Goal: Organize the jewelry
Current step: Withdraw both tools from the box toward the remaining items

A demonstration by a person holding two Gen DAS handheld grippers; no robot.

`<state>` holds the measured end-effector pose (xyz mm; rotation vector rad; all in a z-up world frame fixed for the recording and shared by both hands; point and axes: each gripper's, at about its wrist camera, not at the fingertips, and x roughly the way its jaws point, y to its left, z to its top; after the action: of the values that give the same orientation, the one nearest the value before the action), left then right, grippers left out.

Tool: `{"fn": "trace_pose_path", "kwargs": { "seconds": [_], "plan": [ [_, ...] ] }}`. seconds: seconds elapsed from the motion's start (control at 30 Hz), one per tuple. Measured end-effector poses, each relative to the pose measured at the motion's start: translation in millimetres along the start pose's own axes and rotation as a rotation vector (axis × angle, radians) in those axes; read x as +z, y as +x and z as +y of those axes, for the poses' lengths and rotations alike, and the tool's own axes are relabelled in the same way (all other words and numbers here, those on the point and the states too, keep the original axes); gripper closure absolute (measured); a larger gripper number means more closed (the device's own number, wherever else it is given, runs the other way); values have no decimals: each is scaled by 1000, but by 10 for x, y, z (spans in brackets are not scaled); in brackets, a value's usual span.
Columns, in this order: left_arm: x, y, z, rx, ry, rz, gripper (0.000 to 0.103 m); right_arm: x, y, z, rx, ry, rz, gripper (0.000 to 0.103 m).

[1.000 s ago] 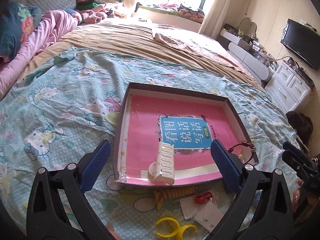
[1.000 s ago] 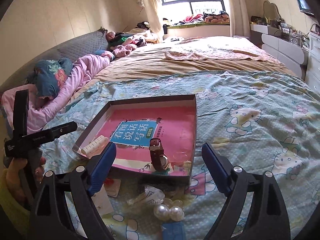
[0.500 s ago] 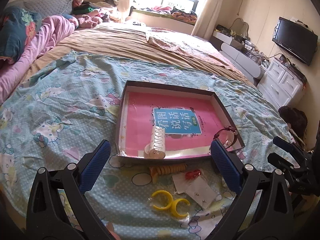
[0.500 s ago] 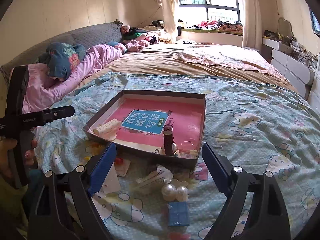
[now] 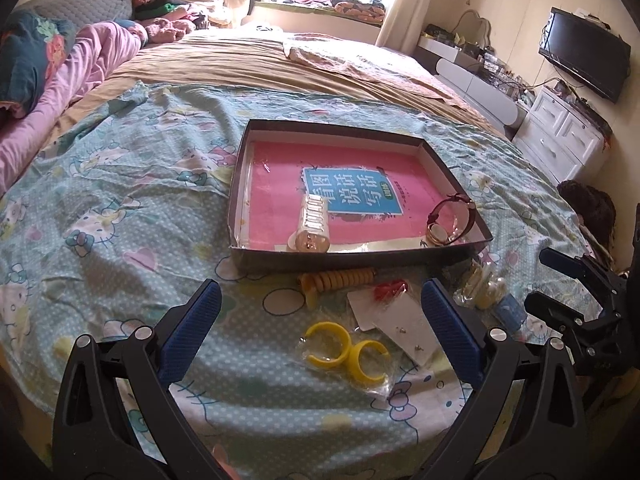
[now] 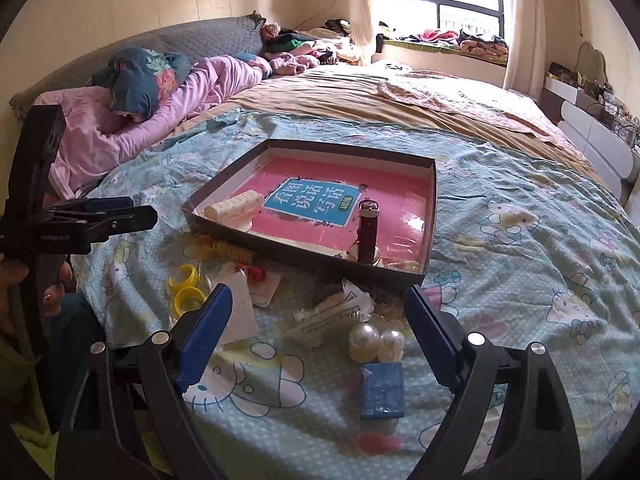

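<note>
Left wrist view: we see the left gripper (image 5: 320,330) with ribbed blue fingers (image 5: 192,332) spread wide, empty, above two glossy yellow cuffs (image 5: 346,350) on the patterned bed cover (image 5: 120,200). A shallow cardboard tray (image 5: 360,254) holds a cream comb clip (image 5: 314,222) and a watch (image 5: 450,222).

Right wrist view: right gripper (image 6: 318,334) likewise spread, empty; round pearl beads (image 6: 376,344) and a small blue box (image 6: 382,390) lie between its fingers.

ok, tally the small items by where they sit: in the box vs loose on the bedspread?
In the box: 2 — cream hair claw clip, wristwatch
Loose on the bedspread: 6 — yellow hoops pair, spiral hair tie, red earring card, stud card, pearl pack, blue box
Total: 8
</note>
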<state>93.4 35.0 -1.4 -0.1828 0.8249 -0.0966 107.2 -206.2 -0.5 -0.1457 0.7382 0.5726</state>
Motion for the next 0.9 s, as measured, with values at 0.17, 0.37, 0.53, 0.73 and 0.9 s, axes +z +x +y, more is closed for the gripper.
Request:
{"fn": "trace_pose_path", "kwargs": {
  "seconds": [0.17, 0.37, 0.53, 0.73, 0.9],
  "plan": [
    [-132, 89, -21, 6, 23, 42, 10, -60, 52, 53, -10, -30, 28, 16],
    [-263, 187, -50, 1, 47, 93, 10, -118, 118, 64, -15, -43, 59, 16],
    [-339, 273, -87, 5, 72, 127, 10, -165, 153, 96, -21, -64, 76, 16],
    [-418, 457, -126, 3, 98, 189, 10, -220, 222, 97, -29, -76, 103, 16],
    [-466, 553, -162, -1, 121, 223, 10, -255, 298, 73, -38, -68, 112, 5]
  ]
}}
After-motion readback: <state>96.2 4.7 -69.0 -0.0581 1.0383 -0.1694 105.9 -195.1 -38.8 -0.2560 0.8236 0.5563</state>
